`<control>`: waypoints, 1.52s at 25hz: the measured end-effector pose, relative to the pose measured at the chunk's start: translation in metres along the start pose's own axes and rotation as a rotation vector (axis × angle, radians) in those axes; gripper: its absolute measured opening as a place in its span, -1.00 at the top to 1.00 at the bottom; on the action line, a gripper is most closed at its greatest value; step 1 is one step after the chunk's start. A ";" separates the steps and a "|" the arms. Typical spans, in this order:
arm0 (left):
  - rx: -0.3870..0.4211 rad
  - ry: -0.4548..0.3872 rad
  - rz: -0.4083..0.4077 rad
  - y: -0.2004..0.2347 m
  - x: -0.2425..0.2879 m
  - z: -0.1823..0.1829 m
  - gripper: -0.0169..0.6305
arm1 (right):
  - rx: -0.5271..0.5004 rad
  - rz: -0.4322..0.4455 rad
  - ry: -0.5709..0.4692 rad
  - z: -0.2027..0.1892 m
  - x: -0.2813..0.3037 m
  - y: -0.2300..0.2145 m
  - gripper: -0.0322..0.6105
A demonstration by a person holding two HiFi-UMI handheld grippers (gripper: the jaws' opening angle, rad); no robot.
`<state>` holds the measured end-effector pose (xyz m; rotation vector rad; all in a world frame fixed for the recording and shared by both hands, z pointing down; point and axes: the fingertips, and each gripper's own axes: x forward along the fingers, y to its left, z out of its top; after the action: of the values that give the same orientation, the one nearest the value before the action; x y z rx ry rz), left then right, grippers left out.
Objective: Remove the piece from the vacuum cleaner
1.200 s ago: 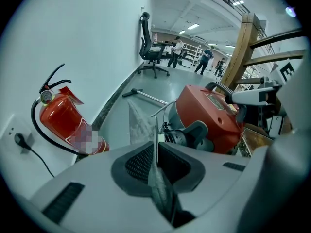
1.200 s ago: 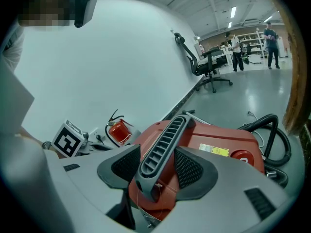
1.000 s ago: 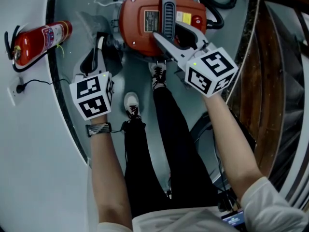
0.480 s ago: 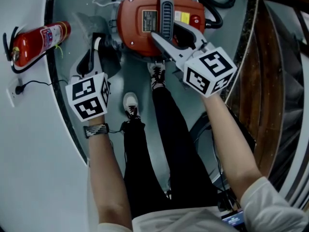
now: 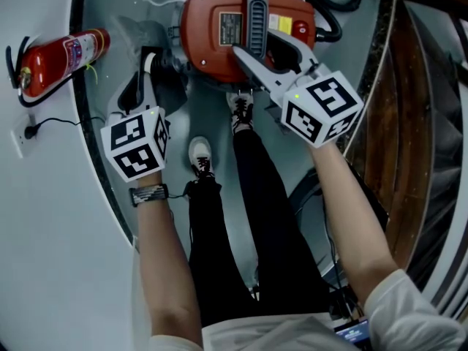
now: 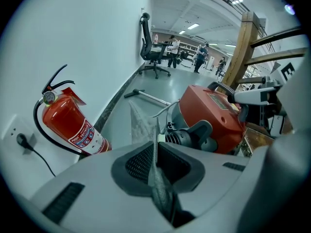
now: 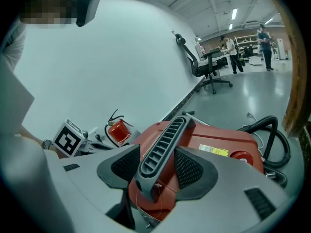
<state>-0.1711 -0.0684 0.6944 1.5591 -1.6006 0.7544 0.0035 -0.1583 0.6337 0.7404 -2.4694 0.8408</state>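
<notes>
At the vacuum cleaner's (image 5: 227, 28) left flank, left gripper (image 6: 156, 147) is pinching the thin grey piece (image 6: 140, 123) edge-on. The piece's length is running straight out from the jaws, beside the grey inlet (image 6: 192, 137). Right gripper (image 7: 158, 166) is clamping the handle (image 7: 163, 140), bracing the body. Fire extinguisher (image 6: 73, 123) is crowding the leftward pull path, likely.

Around the vacuum cleaner (image 5: 219, 53), you're boxed in: the wall (image 5: 44, 232) and the fire extinguisher (image 5: 62, 61) against it close off 9 o'clock, the black hose (image 5: 335, 26) loops at 2, and wooden framing (image 5: 409, 108) stands at 4. Your 2 shoes (image 5: 240, 112) crowd 6. Bare floor (image 5: 207, 117) shows at 7, between the left shoe (image 5: 199, 154) and the vacuum's body.
</notes>
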 end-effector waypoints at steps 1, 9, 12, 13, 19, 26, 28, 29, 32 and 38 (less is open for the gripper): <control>-0.011 -0.001 0.001 0.001 0.000 0.000 0.83 | -0.001 0.000 0.000 0.000 0.000 0.000 0.22; -0.220 -0.032 0.015 0.006 -0.001 -0.003 0.83 | -0.004 -0.003 -0.006 0.000 0.000 0.001 0.22; -0.275 -0.036 0.021 0.007 -0.002 -0.004 0.83 | -0.004 -0.004 -0.005 0.000 0.000 0.001 0.22; -0.304 -0.040 0.019 0.008 -0.002 -0.005 0.83 | -0.003 -0.004 -0.004 0.000 0.000 0.001 0.22; -0.446 -0.060 0.002 0.008 -0.001 -0.007 0.84 | -0.007 -0.006 -0.007 0.001 0.000 0.001 0.22; -0.326 -0.046 0.011 0.008 -0.002 -0.006 0.84 | -0.004 -0.003 -0.005 0.000 0.000 0.001 0.22; -0.283 -0.042 0.011 0.008 -0.002 -0.005 0.84 | -0.004 -0.005 -0.006 0.000 0.000 0.001 0.22; -0.260 -0.038 0.008 0.008 -0.002 -0.005 0.84 | -0.004 -0.006 -0.007 0.000 0.000 0.000 0.22; -0.197 -0.031 -0.009 0.008 -0.002 -0.004 0.84 | -0.004 -0.003 -0.005 0.001 0.000 0.001 0.22; -0.173 -0.029 -0.009 0.008 -0.002 -0.004 0.84 | -0.005 -0.009 -0.012 0.000 0.000 0.000 0.22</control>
<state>-0.1790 -0.0639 0.6957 1.4577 -1.6333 0.5750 0.0036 -0.1584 0.6335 0.7563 -2.4756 0.8284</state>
